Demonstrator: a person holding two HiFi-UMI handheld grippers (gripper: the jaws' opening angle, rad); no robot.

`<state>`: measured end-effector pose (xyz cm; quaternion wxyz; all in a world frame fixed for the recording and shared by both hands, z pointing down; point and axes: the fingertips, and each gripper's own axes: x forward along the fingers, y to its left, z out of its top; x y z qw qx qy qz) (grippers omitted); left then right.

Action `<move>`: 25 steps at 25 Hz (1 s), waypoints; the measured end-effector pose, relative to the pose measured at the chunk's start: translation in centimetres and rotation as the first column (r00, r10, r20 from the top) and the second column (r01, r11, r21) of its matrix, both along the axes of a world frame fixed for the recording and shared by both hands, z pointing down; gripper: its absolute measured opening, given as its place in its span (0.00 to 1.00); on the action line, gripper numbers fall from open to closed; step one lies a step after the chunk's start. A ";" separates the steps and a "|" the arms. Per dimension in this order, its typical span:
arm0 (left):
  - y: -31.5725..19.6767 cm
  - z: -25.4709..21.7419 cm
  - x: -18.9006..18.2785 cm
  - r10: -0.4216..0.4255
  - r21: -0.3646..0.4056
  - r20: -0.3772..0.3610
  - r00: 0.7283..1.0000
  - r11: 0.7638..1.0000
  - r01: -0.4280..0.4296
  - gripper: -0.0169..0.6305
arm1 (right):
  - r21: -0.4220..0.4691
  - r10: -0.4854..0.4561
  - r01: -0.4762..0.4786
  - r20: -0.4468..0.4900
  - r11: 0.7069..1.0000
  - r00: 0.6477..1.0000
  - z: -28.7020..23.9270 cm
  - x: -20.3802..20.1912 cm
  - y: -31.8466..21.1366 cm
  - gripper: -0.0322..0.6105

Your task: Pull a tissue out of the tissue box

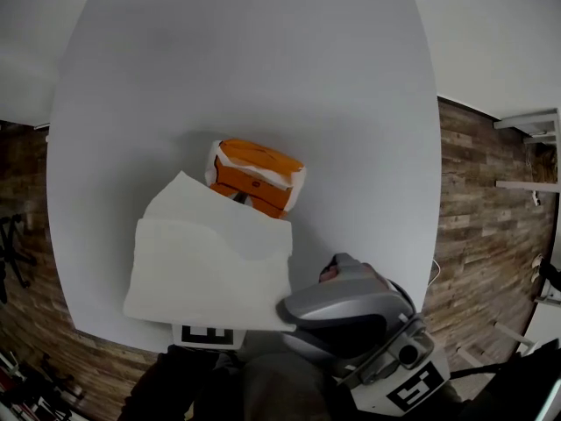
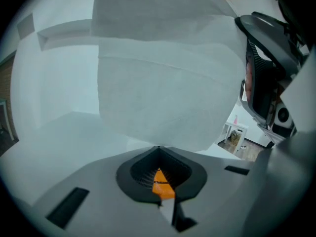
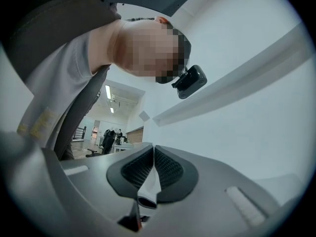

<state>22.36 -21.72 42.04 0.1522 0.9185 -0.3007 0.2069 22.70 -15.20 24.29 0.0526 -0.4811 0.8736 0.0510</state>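
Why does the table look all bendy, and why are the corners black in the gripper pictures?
Head view: the wide lens bends the white table at its edges; soft, even light falls on the orange tissue box. Left gripper view: the fisheye circle leaves black corners, and the near tissue looks huge. Right gripper view: the same black corners.

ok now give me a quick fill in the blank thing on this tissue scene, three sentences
1. The tissue pack on the table is white and ___.
2. The tissue is pinched between the fingers of the ___ gripper.
3. In the head view the spread tissue hides most of the ___ gripper, so that only its marker cube shows.

Missing words: orange; right; left
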 end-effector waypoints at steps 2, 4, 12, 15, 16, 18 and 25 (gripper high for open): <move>0.2 -1.4 -0.5 -0.041 0.011 -0.040 0.998 0.999 0.042 0.03 | 0.016 0.004 -0.004 -0.012 1.000 1.000 -1.3 -0.6 1.4 0.07; 0.8 -2.8 -1.2 -0.077 0.021 -0.069 0.995 0.997 0.079 0.03 | 0.012 0.020 -0.020 -0.012 1.000 1.000 -2.2 -0.8 2.5 0.07; 7.7 -9.3 -8.8 -0.199 0.071 -0.101 0.975 0.976 0.207 0.03 | -0.157 -0.022 0.025 0.019 0.987 1.000 -3.1 -3.9 5.7 0.07; 9.8 -10.3 -14.2 -0.288 0.049 -0.126 0.949 0.954 0.296 0.03 | -0.200 -0.073 0.075 0.017 0.977 0.997 -2.0 -7.7 5.4 0.07; 10.1 -10.6 -16.3 -0.318 0.053 -0.126 0.940 0.944 0.327 0.03 | -0.199 -0.090 0.092 0.017 0.976 0.996 -1.7 -9.4 4.9 0.07; 10.4 -11.4 -19.9 -0.367 0.071 -0.125 0.922 0.923 0.377 0.03 | -0.198 -0.117 0.117 0.011 0.973 0.993 -1.2 -12.4 3.9 0.07; 10.3 -13.9 -33.3 -0.484 0.143 -0.146 0.863 0.852 0.503 0.03 | -0.194 -0.118 0.091 -0.133 0.977 0.984 1.7 -23.3 0.3 0.07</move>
